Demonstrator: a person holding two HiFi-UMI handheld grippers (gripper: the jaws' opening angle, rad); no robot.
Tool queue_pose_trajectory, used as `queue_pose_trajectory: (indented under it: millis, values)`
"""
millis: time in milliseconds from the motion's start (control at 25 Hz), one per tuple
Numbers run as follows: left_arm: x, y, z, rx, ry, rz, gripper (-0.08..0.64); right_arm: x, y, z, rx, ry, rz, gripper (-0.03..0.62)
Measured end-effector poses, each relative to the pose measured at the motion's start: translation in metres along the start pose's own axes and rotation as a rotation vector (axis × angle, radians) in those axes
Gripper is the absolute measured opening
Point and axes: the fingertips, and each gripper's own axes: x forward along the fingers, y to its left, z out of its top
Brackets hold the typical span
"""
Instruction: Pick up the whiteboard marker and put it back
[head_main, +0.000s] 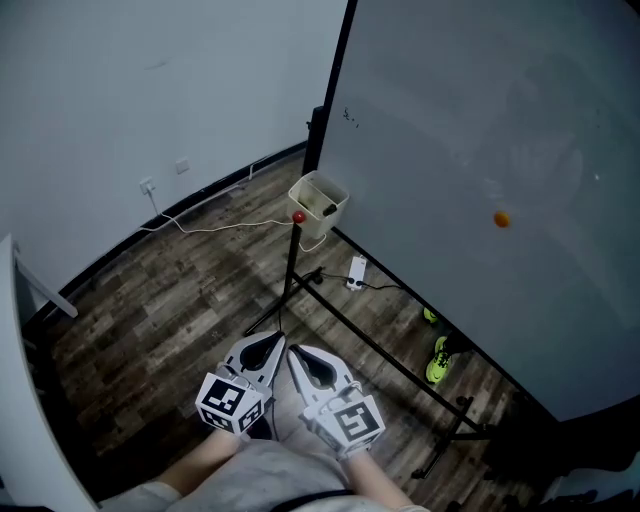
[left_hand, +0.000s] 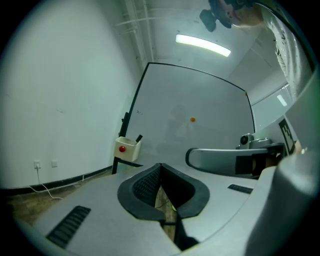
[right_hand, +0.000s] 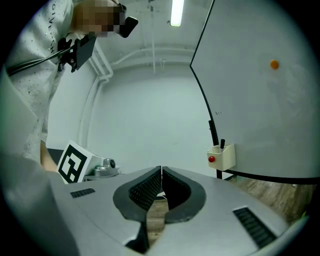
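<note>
Both hands low and side by side in front of me. Left hand-held gripper (head_main: 268, 345): jaws together, nothing between the pads. Right hand-held gripper (head_main: 303, 358): the same, pinched closed and empty. The two noses were toed in slightly toward each other, nearly touching.

Whiteboard marker (right_hand: 222, 143) not in hand. It stood in the cream holder box (head_main: 318, 200), well ahead of both noses and above their level. Long axis near upright, with the dark top end poking above the rim. From the left hand-held gripper the box lay ahead and off to the left of the jaw line; from the right one it lay ahead and off to the right. So it sat roughly on the line between the two, and I judged neither hand clearly nearer.

A red knob (head_main: 298, 217) sat on the box's near face. The box hung at the lower corner of the whiteboard (head_main: 480, 150), whose face ran along the right side of the approach. The black stand legs (head_main: 380, 350) crossed the floor (head_main: 170, 300) below and right of the right hand. The wall beyond my left hand was well apart.

Open air lay straight ahead. I judged that the jaws must open first and then come in from above the rim.
</note>
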Motion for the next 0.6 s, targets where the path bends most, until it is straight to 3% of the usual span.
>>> queue_pose_trajectory:
  millis: [400,600]
  values:
    - [0.048,0.080,0.009,-0.041,0.014,-0.083,0.015,0.087,-0.041,-0.020,0.024,0.048,-0.089,0.020]
    - [0.064,0.109,0.017,-0.024,0.010,-0.134,0.015,0.120,-0.064,-0.022,0.035,0.039,-0.151,0.020]
